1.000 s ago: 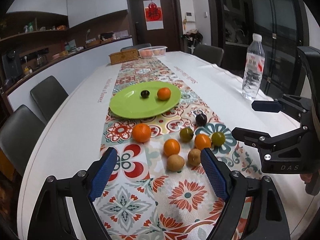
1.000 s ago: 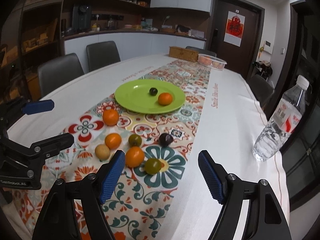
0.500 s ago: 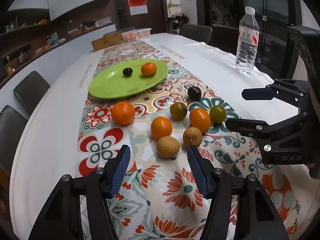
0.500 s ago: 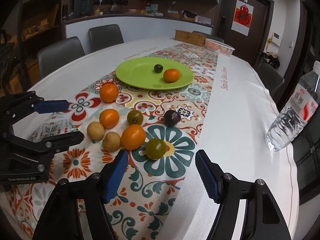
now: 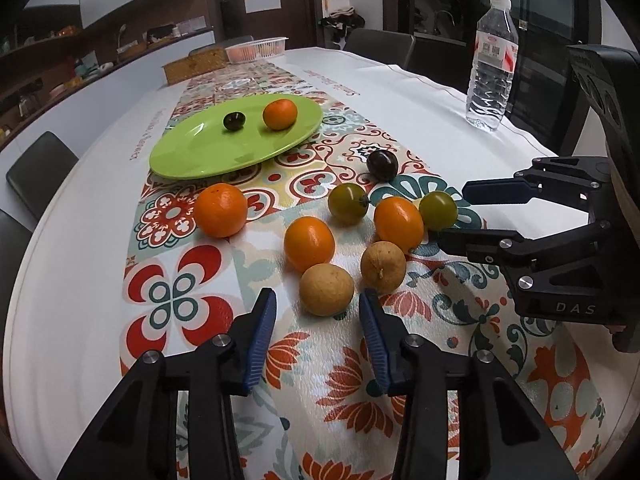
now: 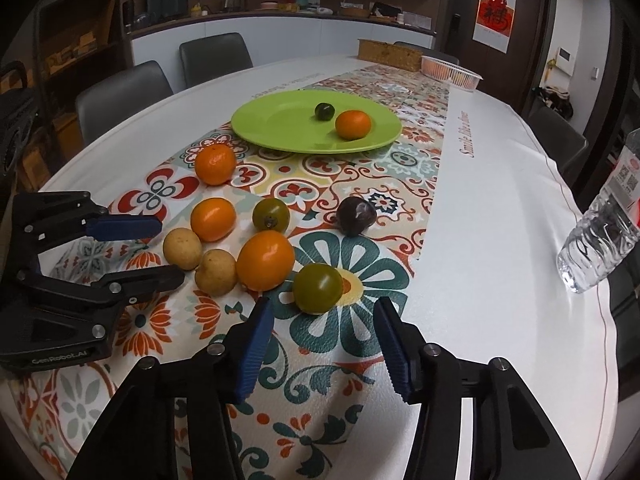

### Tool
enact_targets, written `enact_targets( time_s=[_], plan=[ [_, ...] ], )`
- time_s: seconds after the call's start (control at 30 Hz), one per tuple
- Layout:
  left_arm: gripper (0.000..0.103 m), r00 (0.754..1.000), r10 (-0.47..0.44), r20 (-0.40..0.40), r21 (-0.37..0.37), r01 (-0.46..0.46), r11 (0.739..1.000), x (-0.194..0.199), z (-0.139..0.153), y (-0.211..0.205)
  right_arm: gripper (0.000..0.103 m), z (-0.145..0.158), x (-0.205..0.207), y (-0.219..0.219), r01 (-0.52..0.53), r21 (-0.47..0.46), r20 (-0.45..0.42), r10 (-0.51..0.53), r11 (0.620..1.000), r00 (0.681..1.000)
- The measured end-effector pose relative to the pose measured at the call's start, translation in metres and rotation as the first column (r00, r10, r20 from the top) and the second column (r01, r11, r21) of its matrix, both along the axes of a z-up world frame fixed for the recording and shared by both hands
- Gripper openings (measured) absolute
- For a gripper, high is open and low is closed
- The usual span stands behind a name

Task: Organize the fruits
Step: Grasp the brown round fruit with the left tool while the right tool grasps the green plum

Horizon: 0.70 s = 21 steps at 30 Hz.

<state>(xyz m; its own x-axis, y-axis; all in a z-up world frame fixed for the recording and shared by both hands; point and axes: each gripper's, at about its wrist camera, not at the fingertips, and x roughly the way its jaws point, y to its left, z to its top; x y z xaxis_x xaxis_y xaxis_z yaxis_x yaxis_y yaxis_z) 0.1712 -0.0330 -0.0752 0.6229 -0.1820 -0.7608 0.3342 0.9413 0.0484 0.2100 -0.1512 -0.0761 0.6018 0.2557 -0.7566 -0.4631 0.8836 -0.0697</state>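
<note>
A green plate point(image 5: 192, 152) point(image 6: 272, 120) holds an orange point(image 5: 280, 114) and a small dark fruit point(image 5: 233, 121). Several loose fruits lie on the patterned runner in front of it. My left gripper point(image 5: 318, 308) is open, its blue pads just short of a tan round fruit point(image 5: 327, 289) point(image 6: 182, 249). My right gripper point(image 6: 323, 311) is open, its pads just short of a green tomato point(image 6: 318, 288) point(image 5: 438, 211). Beside these lie a second tan fruit point(image 5: 383, 267), three oranges point(image 5: 220, 210) point(image 5: 309, 243) point(image 5: 398, 224), another green tomato point(image 5: 348, 203) and a dark plum point(image 5: 382, 165) point(image 6: 355, 215).
A water bottle point(image 5: 491, 64) point(image 6: 600, 236) stands on the white cloth to the right. A wicker box point(image 5: 195, 70) and a white basket point(image 5: 256, 49) sit at the far end. Chairs ring the table.
Both grippers have come forward and lower toward the loose fruits. Their jaws have narrowed. The left now lines up with the tan fruit, the right with the green tomato.
</note>
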Motion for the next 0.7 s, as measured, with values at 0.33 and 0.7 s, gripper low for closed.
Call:
enact_targets(
  time_s=[0.33, 0.7],
  plan=[
    [0.036, 1.000, -0.013, -0.020, -0.017, 0.013, 1.000, 0.0063, -0.0022, -0.0019, 0.043, -0.0021, 0.0054, 0.0022, -0.018, 0.001, -0.007, 0.018, 1.000, 1.000],
    [0.029, 0.999, -0.012, -0.033, -0.029, 0.011, 1.000, 0.0090, -0.0018, -0.0026, 0.037, -0.0046, 0.0100, 0.0046, -0.029, 0.009, -0.018, 0.029, 1.000, 0.999]
  ],
)
